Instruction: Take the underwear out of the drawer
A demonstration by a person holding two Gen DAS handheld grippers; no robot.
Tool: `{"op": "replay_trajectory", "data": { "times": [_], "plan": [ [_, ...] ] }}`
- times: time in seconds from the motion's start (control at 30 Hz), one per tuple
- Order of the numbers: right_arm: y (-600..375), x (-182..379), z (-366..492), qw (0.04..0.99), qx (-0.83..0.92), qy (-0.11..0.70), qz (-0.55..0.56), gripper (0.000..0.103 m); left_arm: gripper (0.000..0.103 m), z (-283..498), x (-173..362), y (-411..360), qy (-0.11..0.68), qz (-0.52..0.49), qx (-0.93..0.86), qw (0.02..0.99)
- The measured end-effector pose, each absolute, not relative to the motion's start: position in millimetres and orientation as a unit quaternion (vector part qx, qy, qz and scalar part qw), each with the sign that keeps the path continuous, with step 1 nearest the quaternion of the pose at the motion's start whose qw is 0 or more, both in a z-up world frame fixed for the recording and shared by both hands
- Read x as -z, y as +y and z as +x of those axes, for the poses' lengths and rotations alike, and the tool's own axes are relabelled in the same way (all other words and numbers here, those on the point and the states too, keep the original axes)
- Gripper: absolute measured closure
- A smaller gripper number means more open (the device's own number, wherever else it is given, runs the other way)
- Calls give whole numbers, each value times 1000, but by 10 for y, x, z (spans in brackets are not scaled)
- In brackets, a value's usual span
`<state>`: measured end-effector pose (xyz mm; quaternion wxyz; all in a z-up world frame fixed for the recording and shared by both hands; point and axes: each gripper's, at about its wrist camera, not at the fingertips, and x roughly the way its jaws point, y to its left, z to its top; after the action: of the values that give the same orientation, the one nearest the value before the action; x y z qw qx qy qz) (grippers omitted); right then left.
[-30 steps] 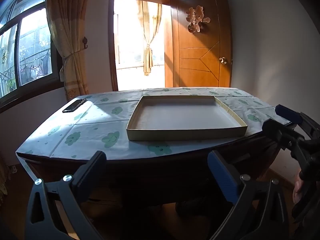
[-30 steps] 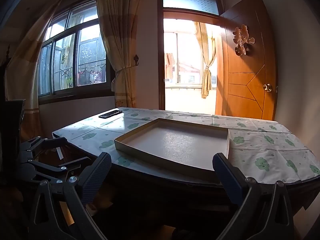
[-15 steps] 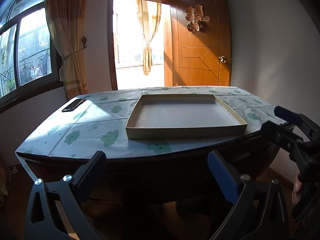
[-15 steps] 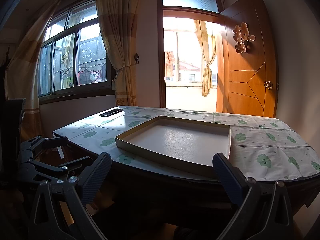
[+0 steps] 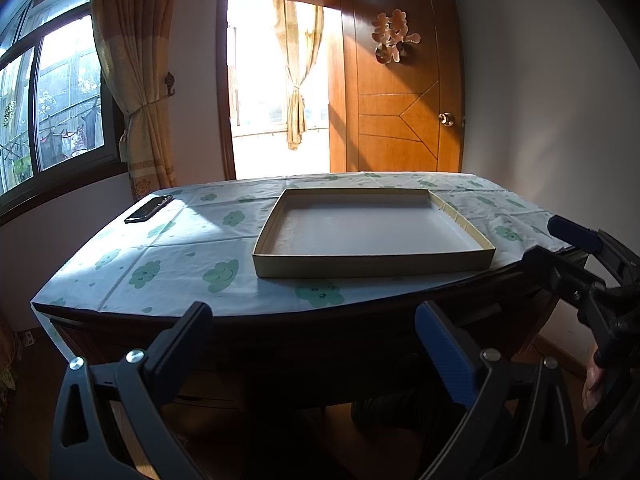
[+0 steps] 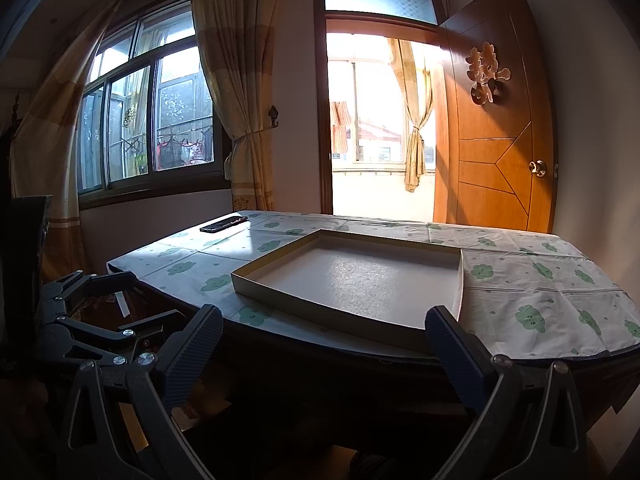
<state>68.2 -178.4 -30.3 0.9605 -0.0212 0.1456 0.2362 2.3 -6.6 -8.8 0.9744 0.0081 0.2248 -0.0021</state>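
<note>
My left gripper (image 5: pixel 316 332) is open and empty, held in front of the table's dark front edge. My right gripper (image 6: pixel 324 336) is open and empty too, also below the table edge. The right gripper shows at the right of the left wrist view (image 5: pixel 568 248); the left gripper shows at the left of the right wrist view (image 6: pixel 100 308). A shallow empty cardboard tray (image 5: pixel 472 262) (image 6: pixel 344 316) lies on the table. The table's front below the cloth is dark; no drawer or underwear can be made out.
The table (image 5: pixel 160 272) has a white cloth with green prints. A black phone (image 5: pixel 148 208) (image 6: pixel 224 224) lies at its far left corner. Behind are a window, curtains, an open balcony doorway and a wooden door (image 5: pixel 404 112).
Both views have shifted slightly; the table sits a little lower in frame than a second ago. Both grippers stay open and empty.
</note>
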Motion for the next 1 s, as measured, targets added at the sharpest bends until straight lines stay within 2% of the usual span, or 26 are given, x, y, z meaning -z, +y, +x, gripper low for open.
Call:
{"op": "replay_trajectory", "data": {
  "times": [1.0],
  "plan": [
    [-1777, 347, 694, 960, -237, 146, -15, 0, 0, 15, 101, -57, 226, 7, 2, 974]
  ]
}}
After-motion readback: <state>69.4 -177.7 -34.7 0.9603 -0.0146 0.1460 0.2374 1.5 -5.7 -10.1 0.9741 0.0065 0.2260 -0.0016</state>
